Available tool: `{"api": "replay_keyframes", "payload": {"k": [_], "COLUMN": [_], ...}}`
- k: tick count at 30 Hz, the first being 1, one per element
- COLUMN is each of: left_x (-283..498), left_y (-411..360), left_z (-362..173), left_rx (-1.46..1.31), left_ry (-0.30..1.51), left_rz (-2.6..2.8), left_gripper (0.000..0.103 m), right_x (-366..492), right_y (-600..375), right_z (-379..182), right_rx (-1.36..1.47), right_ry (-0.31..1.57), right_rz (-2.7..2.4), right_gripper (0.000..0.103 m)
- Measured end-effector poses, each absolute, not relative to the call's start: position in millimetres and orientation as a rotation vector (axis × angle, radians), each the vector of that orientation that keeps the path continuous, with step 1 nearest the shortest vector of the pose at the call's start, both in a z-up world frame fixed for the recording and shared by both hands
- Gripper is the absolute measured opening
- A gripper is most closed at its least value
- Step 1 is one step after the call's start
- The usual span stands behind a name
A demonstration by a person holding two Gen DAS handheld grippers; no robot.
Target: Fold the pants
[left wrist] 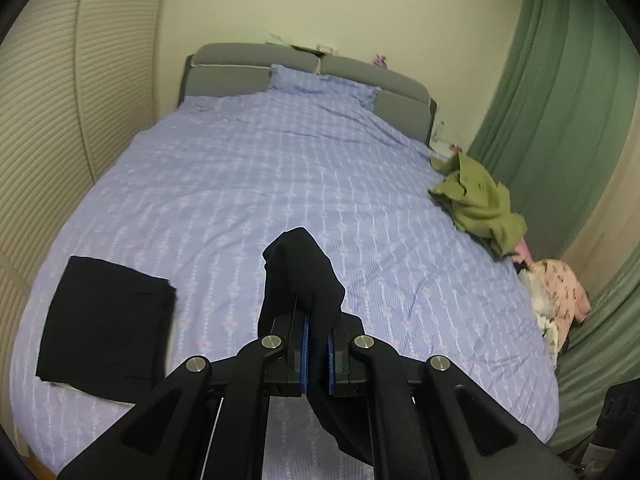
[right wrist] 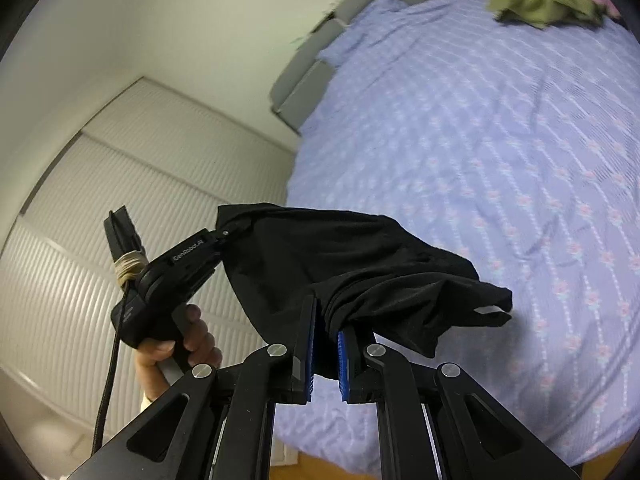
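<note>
Black pants [right wrist: 352, 264] hang in the air above the bed, stretched between both grippers. My left gripper [left wrist: 316, 320] is shut on a bunched edge of the pants [left wrist: 300, 276], which drapes over its fingertips and trails down. My right gripper [right wrist: 328, 328] is shut on the other gathered edge. In the right wrist view the left gripper [right wrist: 224, 236] shows at left, held by a hand, pinching the pants' far corner.
A folded black garment [left wrist: 108, 320] lies flat on the bed's [left wrist: 280, 176] left side. An olive green garment [left wrist: 480, 204] and a pink patterned pile [left wrist: 556, 292] sit at the bed's right edge. White slatted wardrobe doors [right wrist: 120, 220] stand left, green curtains [left wrist: 560, 92] right.
</note>
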State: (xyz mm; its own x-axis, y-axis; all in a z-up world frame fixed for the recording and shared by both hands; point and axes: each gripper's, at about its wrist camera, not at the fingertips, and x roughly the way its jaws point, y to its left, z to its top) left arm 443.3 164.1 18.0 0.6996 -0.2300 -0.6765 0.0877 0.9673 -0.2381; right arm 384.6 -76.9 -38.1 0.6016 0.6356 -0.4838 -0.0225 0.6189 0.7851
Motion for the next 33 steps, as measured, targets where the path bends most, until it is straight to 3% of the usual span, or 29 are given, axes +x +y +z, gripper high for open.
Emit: {"api": "replay_keyframes", "payload": {"k": [16,33], "left_x": [455.5,478.7], "left_y": [350.1,404.6], "left_z": [59.9,74.6], "left_rx": [-0.142,-0.082], "left_ry": [0.746,0.721], "left_rz": [-0.409,-0.437], "left_gripper": [0.008,0.008], "right_x": [352.6,367.0], "right_y": [125.6,203.1], "right_z": [2.7,34.4], "right_rx": [0.838,0.729], "right_ry": [0.669,0.625], "right_rz": [0.287,0.277], "right_gripper": [0.011,0.011]}}
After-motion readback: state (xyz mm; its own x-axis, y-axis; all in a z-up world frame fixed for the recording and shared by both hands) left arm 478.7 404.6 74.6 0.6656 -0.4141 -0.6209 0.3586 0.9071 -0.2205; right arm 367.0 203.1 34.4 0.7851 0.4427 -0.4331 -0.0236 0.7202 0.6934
